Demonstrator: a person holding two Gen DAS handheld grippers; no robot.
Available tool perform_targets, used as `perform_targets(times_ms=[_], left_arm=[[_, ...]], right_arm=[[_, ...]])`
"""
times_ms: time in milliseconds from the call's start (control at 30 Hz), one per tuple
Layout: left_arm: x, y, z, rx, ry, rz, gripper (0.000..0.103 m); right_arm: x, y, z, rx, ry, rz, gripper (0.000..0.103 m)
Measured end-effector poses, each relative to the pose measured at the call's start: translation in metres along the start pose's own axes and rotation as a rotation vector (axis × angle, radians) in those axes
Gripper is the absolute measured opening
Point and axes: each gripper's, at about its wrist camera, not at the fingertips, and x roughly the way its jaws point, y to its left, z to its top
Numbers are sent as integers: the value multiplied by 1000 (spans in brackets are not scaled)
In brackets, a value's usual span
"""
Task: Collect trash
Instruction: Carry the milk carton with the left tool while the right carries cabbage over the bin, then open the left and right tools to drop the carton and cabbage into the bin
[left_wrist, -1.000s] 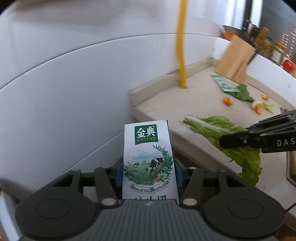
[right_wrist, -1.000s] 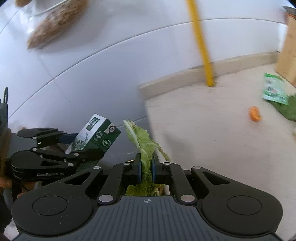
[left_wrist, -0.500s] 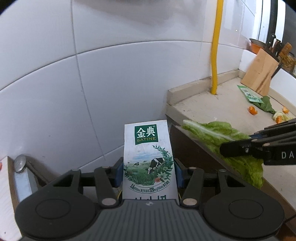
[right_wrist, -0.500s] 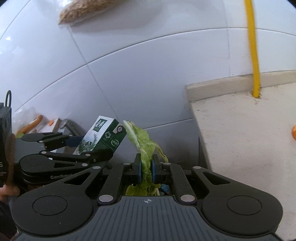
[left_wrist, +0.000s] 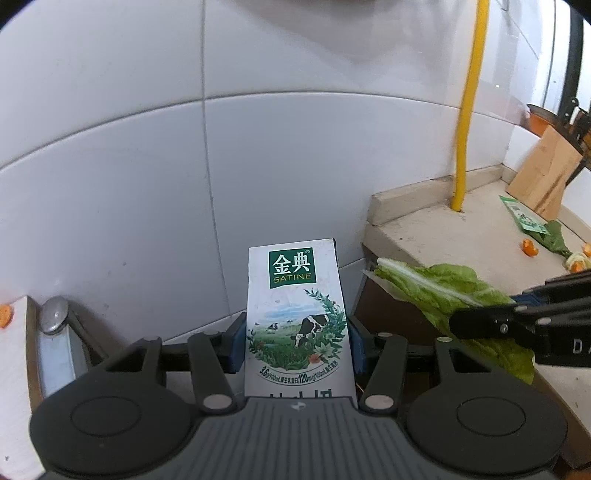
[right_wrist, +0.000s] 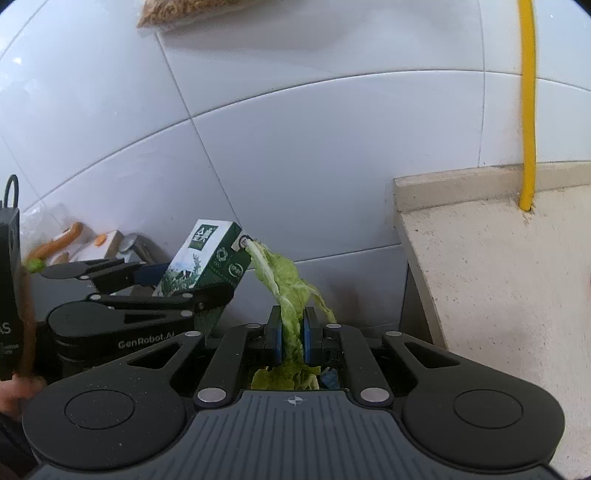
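A: Left tongs are clamped on the milk carton, blue pads pressing both its sides, carton upright in the grip.

B: And the right tongs are squeezed narrow on the lettuce leaf, its pale stem poking up and almost brushing the carton's top corner.

A: Big change from a second ago: both views were then full of bench. Now that stone edge has slid off to the right, and white wall tile fills the middle.

B: So both hands have swung left, off the bench, loads intact. Grips haven't budged at all.

A: Right view shows a dark gap below the bench end, something blue peeking under the leaf. Can't tell what it is. I'd guess a bin sits down there.

B: If so, this is the carry-to-drop leg, both pieces nearly there. Plenty left, though: green wrapper, another leaf, orange peel bits lying by the knife block.

A: Left edge shows a metal knob and another orange scrap on a white surface.

B: Next call: get over the opening, then let go.
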Motion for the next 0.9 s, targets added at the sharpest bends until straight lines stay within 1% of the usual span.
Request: perform_targets(times_ms=[267,533,700,900], left_arm=[[13,2,1,-12,18,4,46],[29,3,-1,-21,51,0,46],[45,4,-2,-24,92,10,46],[65,0,-7,-28,157,2,45]], right_arm=[[14,7,1,1,24,-14,14],[28,2,0,17,52,-28,14],[40,-1,-2,25,77,-34,14],[58,-8,-7,46,110,-39,14]])
